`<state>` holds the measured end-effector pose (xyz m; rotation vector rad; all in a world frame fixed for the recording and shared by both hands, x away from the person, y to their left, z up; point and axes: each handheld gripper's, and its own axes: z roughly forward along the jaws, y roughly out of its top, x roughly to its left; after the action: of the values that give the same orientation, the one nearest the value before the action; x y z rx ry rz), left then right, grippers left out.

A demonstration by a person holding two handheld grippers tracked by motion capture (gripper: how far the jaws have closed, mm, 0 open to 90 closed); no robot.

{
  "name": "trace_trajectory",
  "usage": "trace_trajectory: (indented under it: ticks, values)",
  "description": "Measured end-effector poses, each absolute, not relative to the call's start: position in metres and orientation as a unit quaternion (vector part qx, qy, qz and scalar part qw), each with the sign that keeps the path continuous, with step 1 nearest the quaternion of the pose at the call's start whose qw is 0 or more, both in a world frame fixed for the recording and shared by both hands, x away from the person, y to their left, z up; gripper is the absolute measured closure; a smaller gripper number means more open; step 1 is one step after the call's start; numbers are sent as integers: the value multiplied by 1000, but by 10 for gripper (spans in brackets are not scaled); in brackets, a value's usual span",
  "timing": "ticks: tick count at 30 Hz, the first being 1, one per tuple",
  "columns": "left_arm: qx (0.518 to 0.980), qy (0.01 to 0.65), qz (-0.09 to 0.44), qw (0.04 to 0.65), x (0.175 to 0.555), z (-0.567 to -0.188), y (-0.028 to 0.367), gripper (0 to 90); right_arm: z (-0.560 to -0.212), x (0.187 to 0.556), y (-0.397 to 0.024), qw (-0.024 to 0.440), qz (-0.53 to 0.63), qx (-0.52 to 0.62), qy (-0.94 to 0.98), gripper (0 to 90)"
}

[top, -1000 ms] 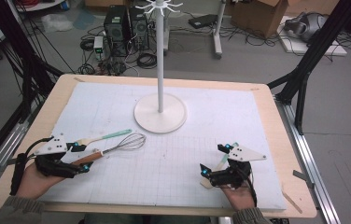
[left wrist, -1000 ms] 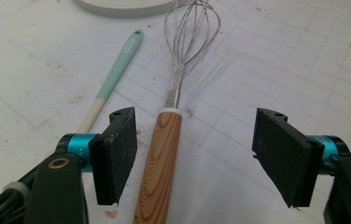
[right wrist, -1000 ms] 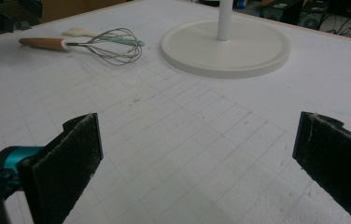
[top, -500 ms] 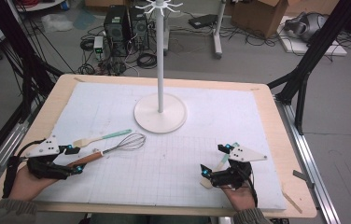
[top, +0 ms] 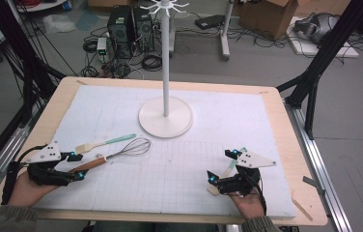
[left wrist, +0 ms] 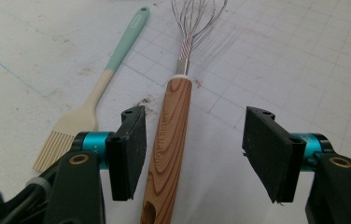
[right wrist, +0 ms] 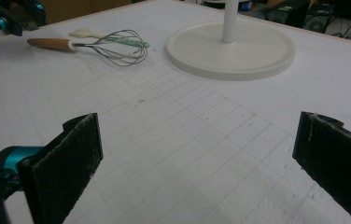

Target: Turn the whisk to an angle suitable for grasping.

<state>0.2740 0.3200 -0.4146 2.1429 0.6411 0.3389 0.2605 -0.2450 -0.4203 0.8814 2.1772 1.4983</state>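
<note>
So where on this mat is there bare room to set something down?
Bare: the mat between the stand base and right gripper, plus its far corners. Crowded: near-left, where whisk and brush lie by the left gripper.

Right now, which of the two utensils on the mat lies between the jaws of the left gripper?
The whisk, with the wooden handle and wire loops. Its handle lies between the open jaws, which have just been closing. The pastry brush with the mint handle lies outside them.

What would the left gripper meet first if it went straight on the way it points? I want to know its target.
The left gripper already straddles the whisk's wooden handle; its jaws have been closing, not yet pressing. Straight on lie the whisk's wires.
</note>
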Motion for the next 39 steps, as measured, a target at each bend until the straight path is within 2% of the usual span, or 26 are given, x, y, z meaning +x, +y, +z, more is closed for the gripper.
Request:
trace_trajectory:
  ticks: [39]
  values:
    - [874,252,109,400,291,-429,319,549,-420,255,-249,180,527,310,770,1]
